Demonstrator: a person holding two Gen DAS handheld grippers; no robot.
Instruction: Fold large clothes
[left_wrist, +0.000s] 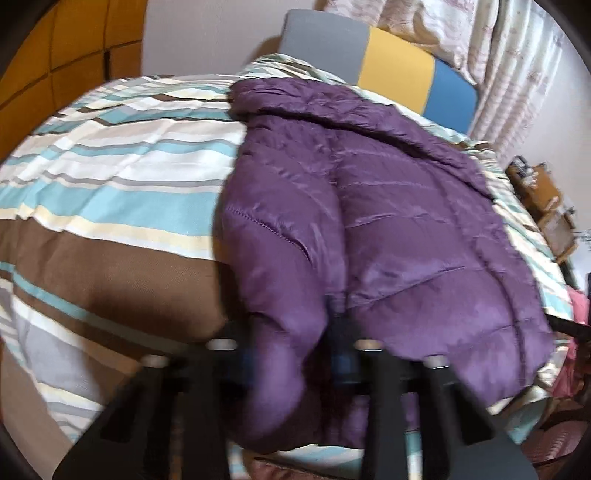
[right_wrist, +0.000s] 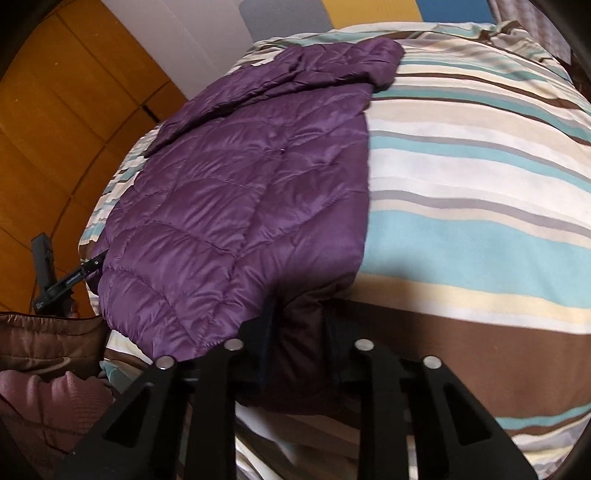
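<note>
**Jacket pinched at both hem corners, fold barely started**

While both grippers are biting the near hem, the jacket (left_wrist: 388, 206) is lying mostly flat on the bed (left_wrist: 110, 177), collar end toward the headboard (left_wrist: 399, 70). Left gripper (left_wrist: 295, 354) is clamping a bunched lobe of purple fabric at the hem's left side; fingers are closed on it, w/ cloth bulging out btwn and over them. Right gripper (right_wrist: 297, 343) is doing the same at the hem's right corner, fingers pressed onto a dark, shadowed wad of the jacket (right_wrist: 236, 192).

Progress, as I judge it: early. One sleeve looks to be lying folded across the body in the left view, so the sides may be tucked in already, but the length isn't doubled over yet. Likely left: carrying the hem up toward the collar, then flattening.

Materials: jacket is a quilted puffer, thin glossy nylon-type shell, stitched into diamond-ish panels, soft fill, lots of fine wrinkles catching the light. Probably slippery and springy, so folds may puff back open. Bed cover is matte woven cotton-like cloth, wide stripes in brown, teal, cream, grey, white; surface is soft, rounded by the fisheye. Headboard is showing flat padded blocks of grey, yellow, blue. Left view is blurry near the fingers.
</note>
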